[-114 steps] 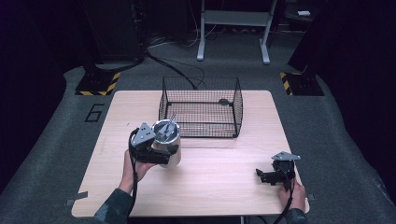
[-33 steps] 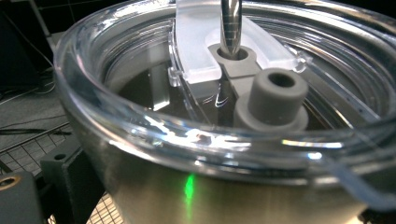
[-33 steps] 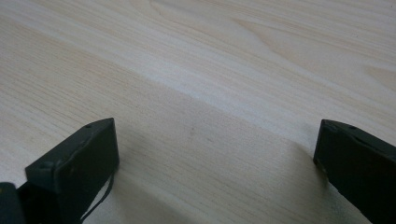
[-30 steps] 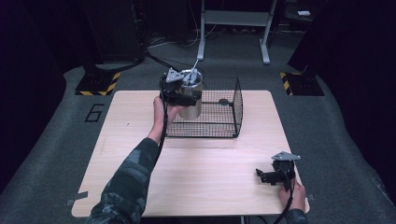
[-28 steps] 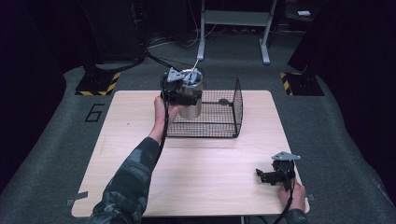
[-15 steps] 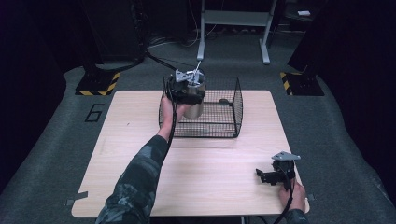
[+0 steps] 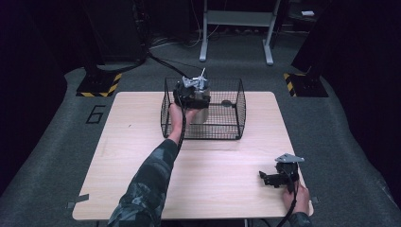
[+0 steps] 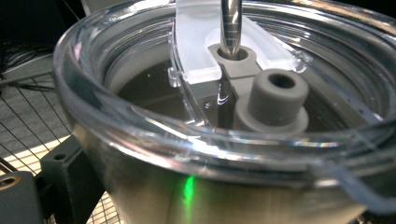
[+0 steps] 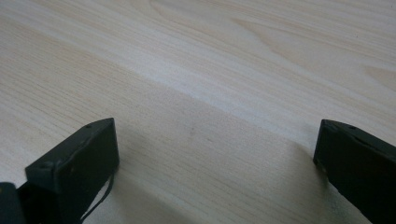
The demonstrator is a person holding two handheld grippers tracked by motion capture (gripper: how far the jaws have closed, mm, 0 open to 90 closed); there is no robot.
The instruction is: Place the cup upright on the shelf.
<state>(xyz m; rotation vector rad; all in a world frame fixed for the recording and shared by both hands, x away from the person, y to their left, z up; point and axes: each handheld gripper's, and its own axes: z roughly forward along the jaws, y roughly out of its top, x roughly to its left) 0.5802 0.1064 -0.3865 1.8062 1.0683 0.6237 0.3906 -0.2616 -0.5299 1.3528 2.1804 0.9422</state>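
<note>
Left hand-held gripper [image 7: 191,97] clamps steel tumbler [image 7: 202,111], held inside wire basket [image 7: 239,101].

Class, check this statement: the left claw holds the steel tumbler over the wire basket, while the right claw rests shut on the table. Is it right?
Not quite. The right claw is open: the right gripper view shows its jaws wide apart over bare table. The left claw does hold the tumbler over the wire basket.

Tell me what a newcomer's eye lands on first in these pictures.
First, the steel tumbler with its clear lid and metal straw, held by the left gripper over the black wire basket at the table's far edge. Next, the right gripper, jaws apart, resting on the wooden table near its front right corner.
</note>
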